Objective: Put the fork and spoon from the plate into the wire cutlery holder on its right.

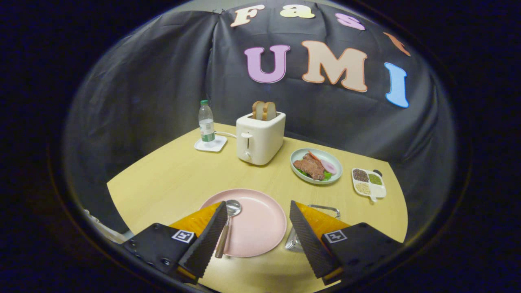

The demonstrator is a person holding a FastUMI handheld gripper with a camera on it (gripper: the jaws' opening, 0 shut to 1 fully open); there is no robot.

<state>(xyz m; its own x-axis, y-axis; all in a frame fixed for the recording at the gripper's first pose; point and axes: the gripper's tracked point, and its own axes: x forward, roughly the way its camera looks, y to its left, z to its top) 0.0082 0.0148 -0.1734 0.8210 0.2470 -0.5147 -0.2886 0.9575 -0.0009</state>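
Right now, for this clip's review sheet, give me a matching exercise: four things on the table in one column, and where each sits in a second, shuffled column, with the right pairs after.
Things:
1. spoon
2. bread slices
3. water bottle
4. wire cutlery holder

Places:
A. standing on a small white tray
B. sticking up out of the toaster
C. just right of the pink plate, partly behind the right finger
D. lying on the pink plate, beside the left finger

Pairs: 1-D, 2-B, 3-A, 4-C

The gripper is open, its fingers apart over the plate and holding nothing.
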